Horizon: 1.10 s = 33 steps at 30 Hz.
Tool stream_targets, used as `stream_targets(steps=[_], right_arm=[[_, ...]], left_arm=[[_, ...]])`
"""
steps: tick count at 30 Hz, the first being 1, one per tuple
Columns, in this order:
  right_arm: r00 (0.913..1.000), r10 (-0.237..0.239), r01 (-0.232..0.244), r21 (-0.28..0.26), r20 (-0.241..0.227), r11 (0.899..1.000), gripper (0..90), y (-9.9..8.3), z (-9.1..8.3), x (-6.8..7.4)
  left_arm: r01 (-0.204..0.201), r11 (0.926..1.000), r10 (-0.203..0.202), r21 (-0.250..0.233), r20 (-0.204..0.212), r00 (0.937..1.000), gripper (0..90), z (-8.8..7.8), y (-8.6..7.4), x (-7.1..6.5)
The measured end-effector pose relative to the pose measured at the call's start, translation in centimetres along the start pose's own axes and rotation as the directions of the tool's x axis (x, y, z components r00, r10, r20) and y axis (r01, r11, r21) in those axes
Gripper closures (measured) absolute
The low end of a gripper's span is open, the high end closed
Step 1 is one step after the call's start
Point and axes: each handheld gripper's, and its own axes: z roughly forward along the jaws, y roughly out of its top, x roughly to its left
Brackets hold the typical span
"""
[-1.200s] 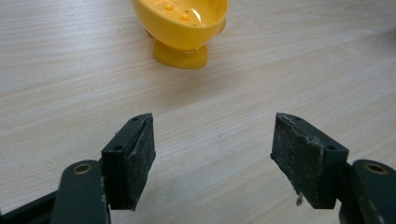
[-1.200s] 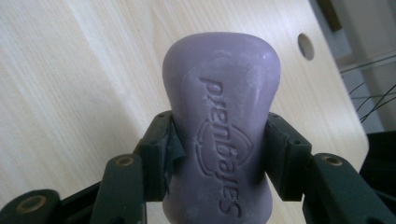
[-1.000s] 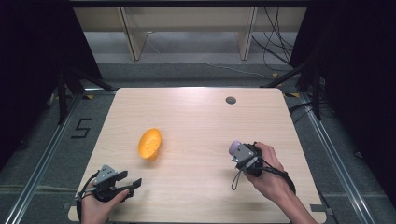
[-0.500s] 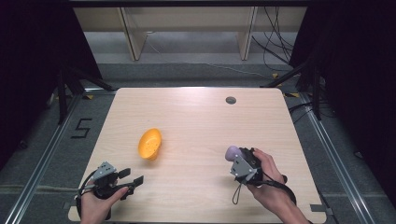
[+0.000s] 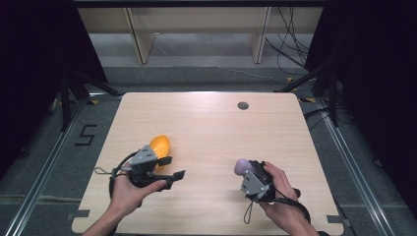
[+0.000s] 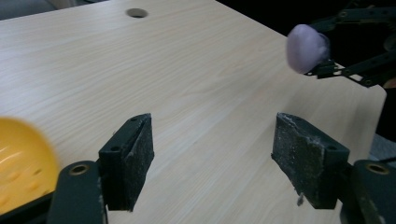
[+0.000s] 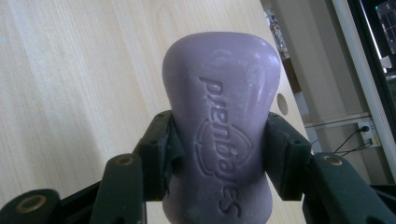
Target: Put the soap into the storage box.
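My left hand (image 5: 132,189) comes in from the bottom edge, forearm angled up and to the right, fingers wrapped round the body of my left tool (image 5: 169,167). Its two black jaws point to the right and stand wide apart, with nothing between the pads (image 6: 135,161). My right hand (image 5: 280,194) reaches in from the lower right, wrist bent so that my right tool (image 5: 242,167) points up and to the left. Its jaws are closed on a lilac, waisted bar of soap (image 7: 222,121), the pads (image 7: 161,144) pressing its narrow middle from both sides, one end standing out beyond the tips.
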Motion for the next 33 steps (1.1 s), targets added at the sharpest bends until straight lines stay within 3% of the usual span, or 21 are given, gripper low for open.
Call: stream_targets(steps=[2,5,6,8,11,13,16,18,19,26,29,33], right_arm=[[0.9997,-0.023,0.023,-0.011,0.0,1.0,50.2,0.0,0.0,0.0],[1.0,-0.001,0.001,-0.008,0.004,1.0,50.1,0.0,-0.1,0.3],[0.9993,-0.037,0.037,-0.019,0.001,0.999,50.1,0.1,0.0,0.2],[0.9997,-0.022,0.022,-0.017,0.006,1.0,50.1,0.1,-0.1,0.4],[1.0,-0.004,0.004,-0.019,0.005,1.0,50.1,0.2,-0.2,0.7],[0.9998,-0.019,0.019,-0.026,0.006,0.999,50.1,0.2,-0.2,0.6],[1.0,0.001,-0.001,-0.024,0.004,1.0,50.2,0.3,-0.2,0.8],[0.999,-0.044,0.045,-0.039,0.008,0.998,50.1,0.4,-0.2,0.5],[0.9994,-0.035,0.036,-0.036,0.004,0.999,50.2,0.4,-0.2,0.6],[0.9997,-0.025,0.025,-0.039,0.002,0.999,50.2,0.5,-0.2,0.7],[0.9989,-0.046,0.046,-0.045,-0.003,0.998,50.2,0.6,-0.2,0.7],[1.0,-0.001,0.0,-0.035,-0.005,0.999,50.1,0.6,-0.2,1.0]], left_arm=[[-0.017,0.9998,0.016,0.014,0.029,0.9994,28.3,1.3,0.9,-0.9],[-0.042,0.9978,0.037,0.052,0.088,0.9954,28.3,3.2,2.1,-2.0],[-0.045,0.9973,0.039,0.059,0.101,0.9942,28.5,3.8,2.4,-2.4],[-0.062,0.9956,0.052,0.071,0.128,0.9904,28.7,4.9,3.1,-3.0],[-0.038,0.9954,0.021,0.088,0.184,0.9826,29.1,6.4,3.9,-3.9],[-0.018,0.9949,-0.004,0.1,0.213,0.9771,29.5,7.3,4.2,-4.4],[-0.024,0.9942,0.0,0.105,0.223,0.9749,30.2,8.6,4.6,-5.0],[-0.029,0.9936,0.002,0.109,0.232,0.9727,30.9,9.2,4.8,-5.1],[-0.034,0.9929,0.006,0.114,0.236,0.9717,31.4,9.6,4.9,-5.2],[0.01,0.989,-0.051,0.147,0.277,0.9595,35.0,11.7,5.2,-5.5],[0.018,0.9885,-0.06,0.15,0.279,0.9586,37.1,12.1,5.3,-5.5],[0.011,0.984,-0.064,0.178,0.292,0.9543,38.1,12.6,5.3,-5.4]])
